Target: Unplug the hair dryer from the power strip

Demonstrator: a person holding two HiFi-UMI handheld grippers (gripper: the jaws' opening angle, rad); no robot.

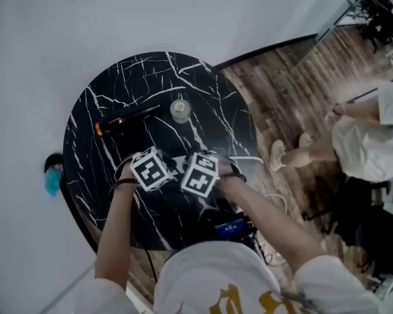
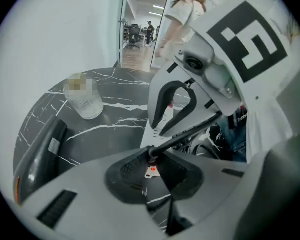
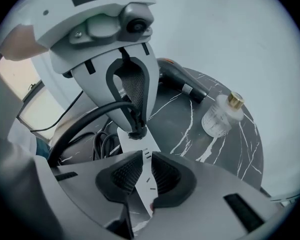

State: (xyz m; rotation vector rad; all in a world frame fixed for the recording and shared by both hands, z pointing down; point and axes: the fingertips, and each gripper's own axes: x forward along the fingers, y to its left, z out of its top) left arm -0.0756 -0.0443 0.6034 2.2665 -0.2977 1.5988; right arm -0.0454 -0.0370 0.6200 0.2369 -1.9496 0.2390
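Observation:
The white power strip (image 3: pixel 146 149) lies on the round black marble table (image 1: pixel 209 97). My right gripper (image 3: pixel 144 176) straddles its near end, pads shut against its two sides. My left gripper (image 2: pixel 152 164) is shut on the black plug (image 2: pixel 151 154), which sits in the strip beside a red light. The plug's cable (image 2: pixel 190 131) runs off to the right. From the right gripper view, the left gripper (image 3: pixel 135 126) stands upright over the plug (image 3: pixel 135 132). The black hair dryer (image 1: pixel 128 118) lies at the table's back left. In the head view both marker cubes (image 1: pixel 150 169) (image 1: pixel 200 173) hide the jaws.
A small clear bottle with a gold cap (image 1: pixel 179 110) stands just right of the hair dryer. Loose black cable coils (image 3: pixel 85 139) lie by the strip. A person (image 1: pixel 360 142) stands on the wooden floor to the right. A blue object (image 1: pixel 52 178) sits past the table's left rim.

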